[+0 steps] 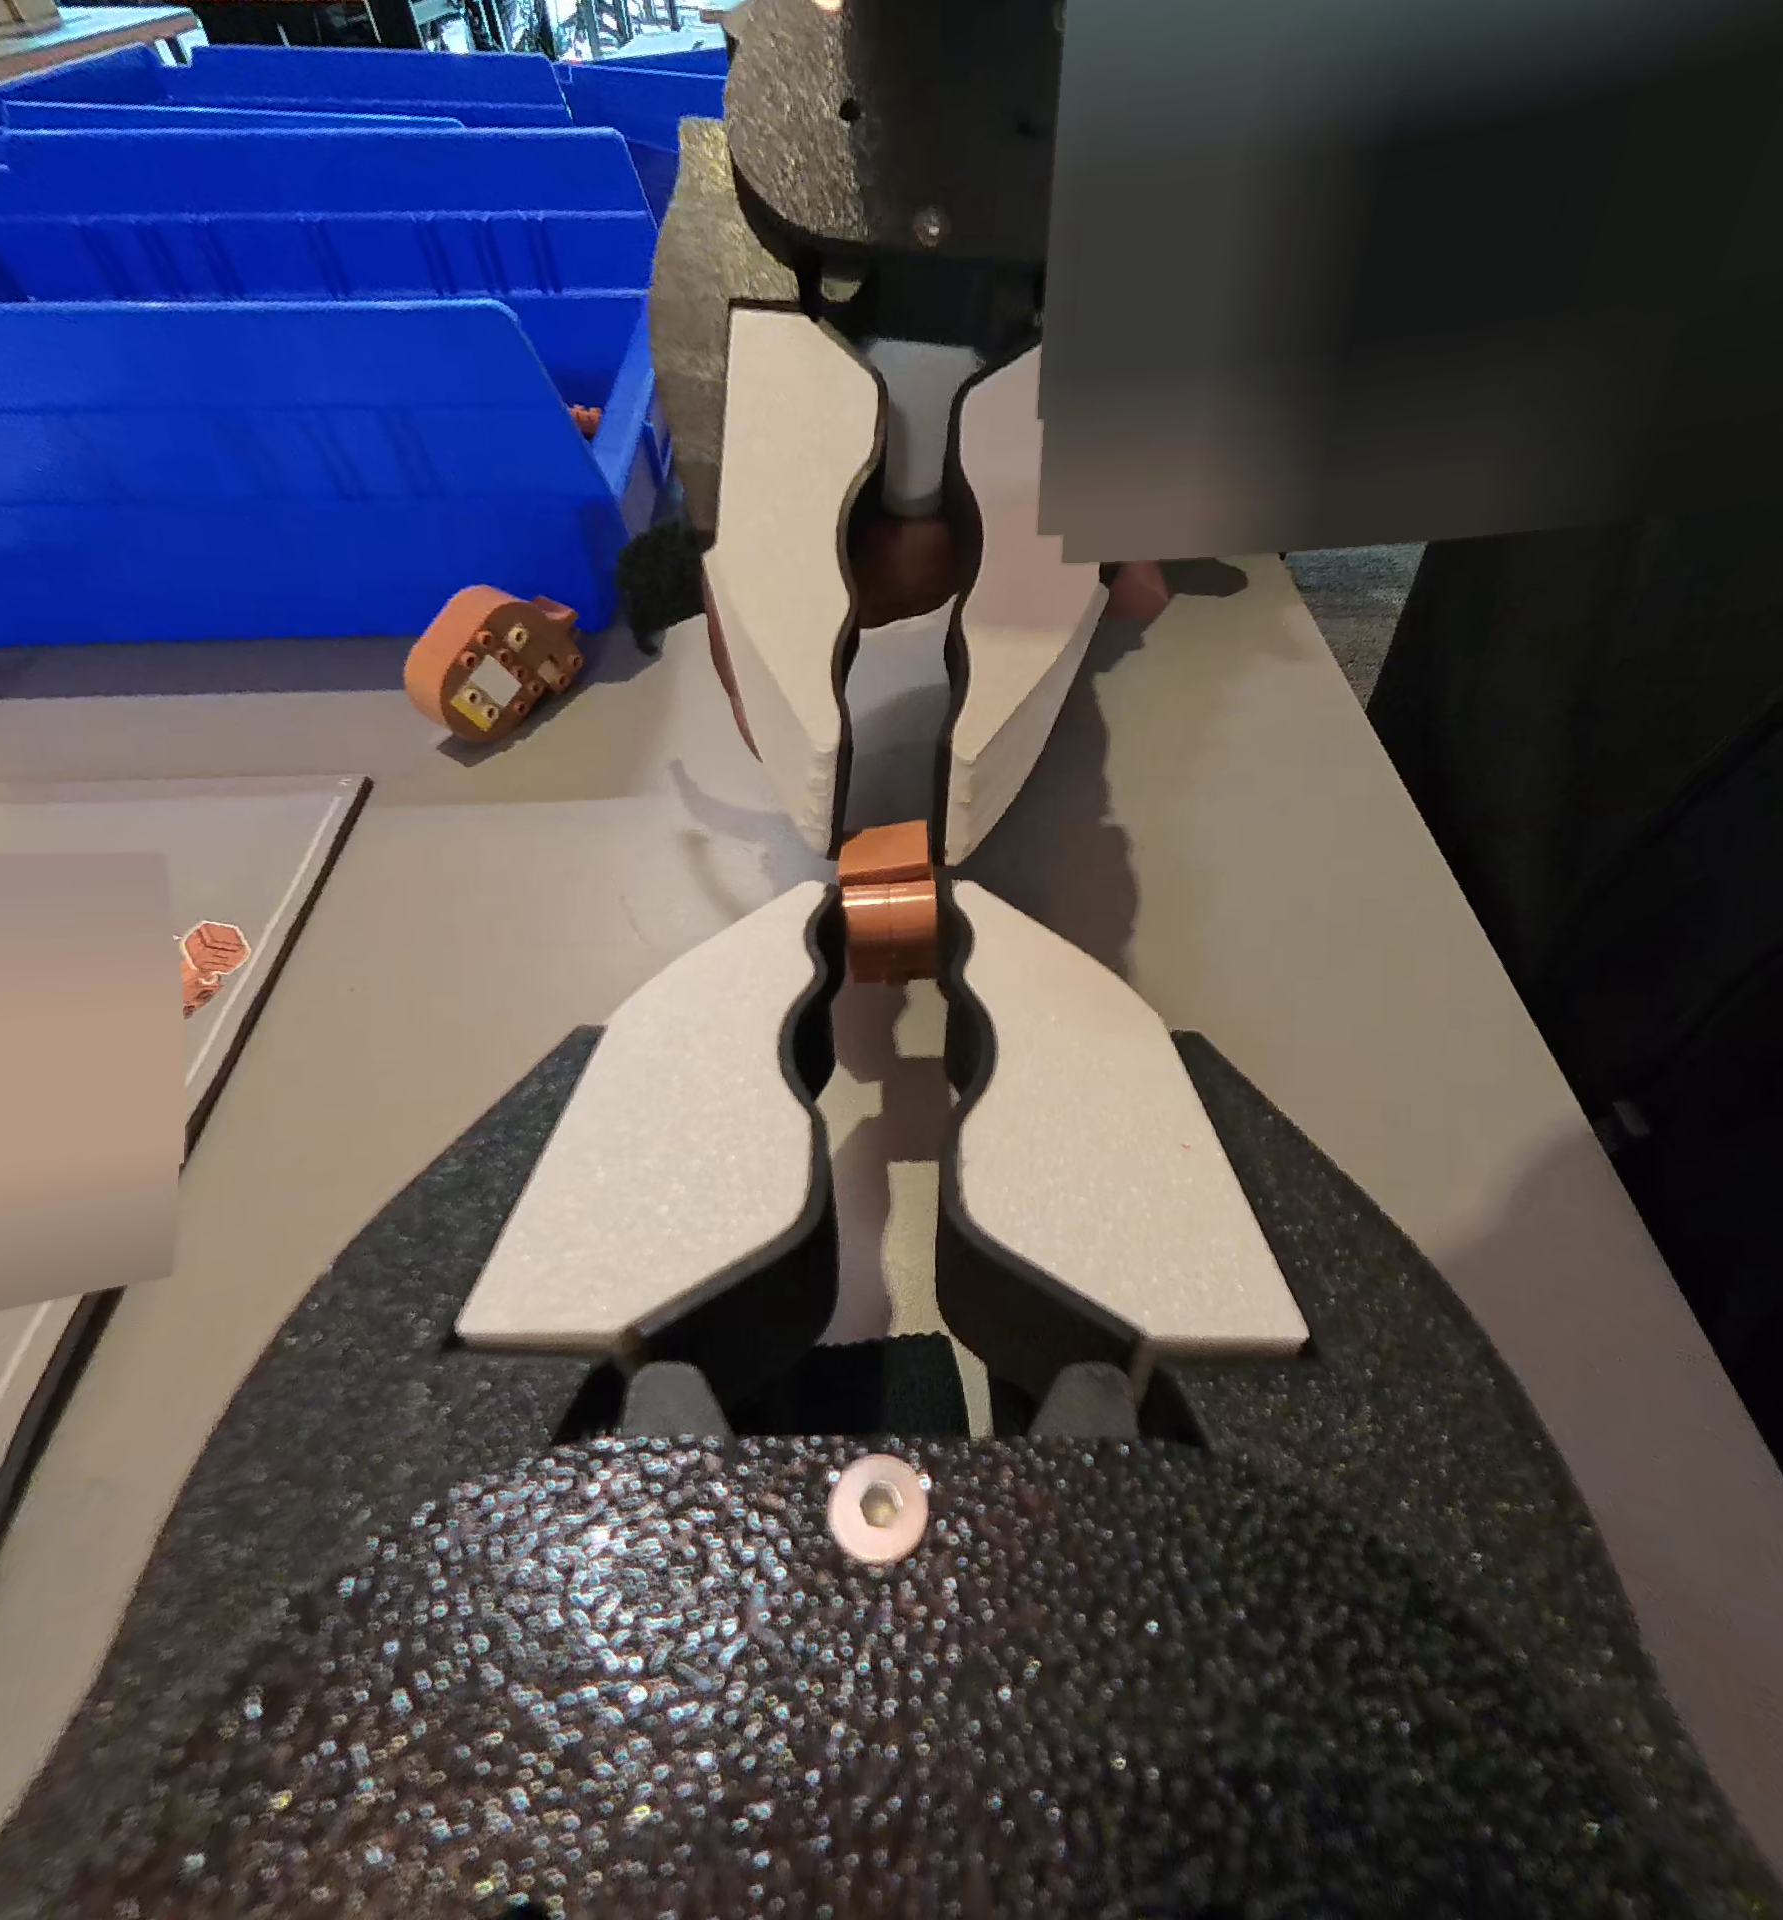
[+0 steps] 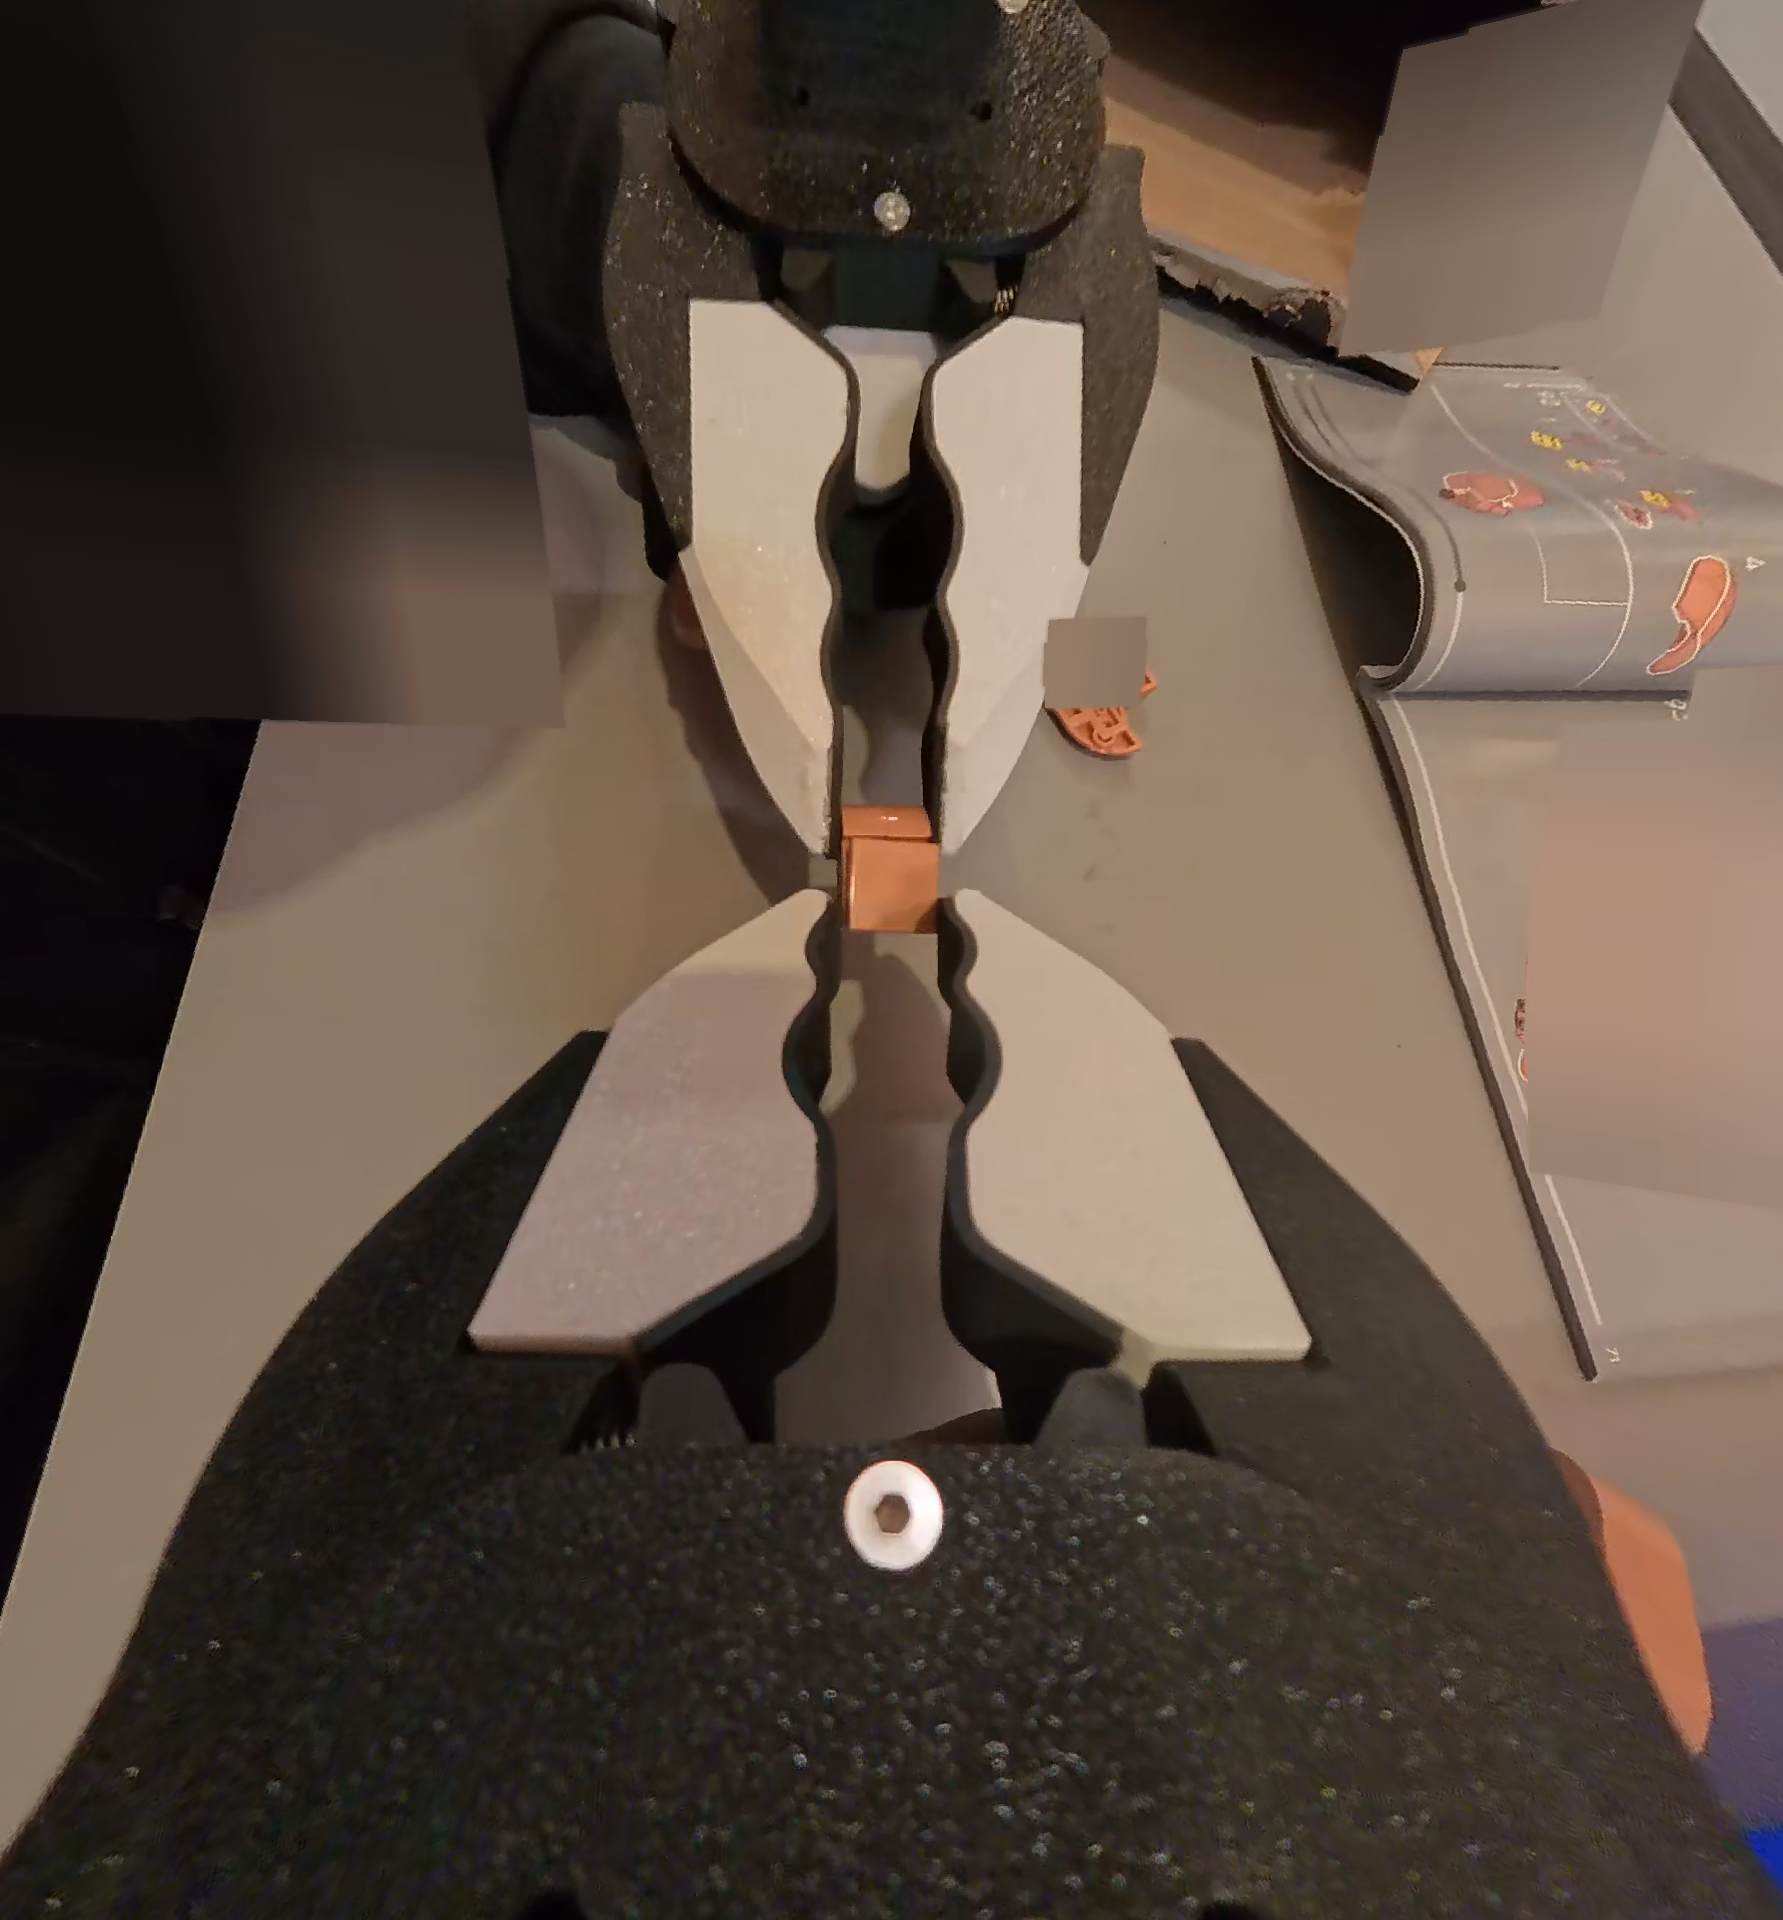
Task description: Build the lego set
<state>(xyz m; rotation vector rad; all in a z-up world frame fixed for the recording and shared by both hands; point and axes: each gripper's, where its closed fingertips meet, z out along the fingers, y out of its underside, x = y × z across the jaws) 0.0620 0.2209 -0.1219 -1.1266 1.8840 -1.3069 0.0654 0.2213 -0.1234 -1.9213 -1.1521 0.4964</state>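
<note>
1. The left gripper (image 1: 889, 914) pinches a small brown plastic piece (image 1: 887, 930) at its fingertips, both pads pressed to its sides, above the grey table (image 1: 513, 935).
2. Tip to tip opposite, the right gripper (image 2: 889, 914) clamps a second brown piece (image 2: 889, 885); the two pieces touch, and whether they are joined is hard to make out.
3. A round brown studded block (image 1: 487, 665) lies by the blue bins (image 1: 274, 468), whose contents are mostly hidden.
4. A grey printed mat (image 2: 1593, 582) curls at the table's far end, partly blurred over.
5. A flat orange part (image 2: 1100, 727) lies half covered near the left gripper's fingers.
</note>
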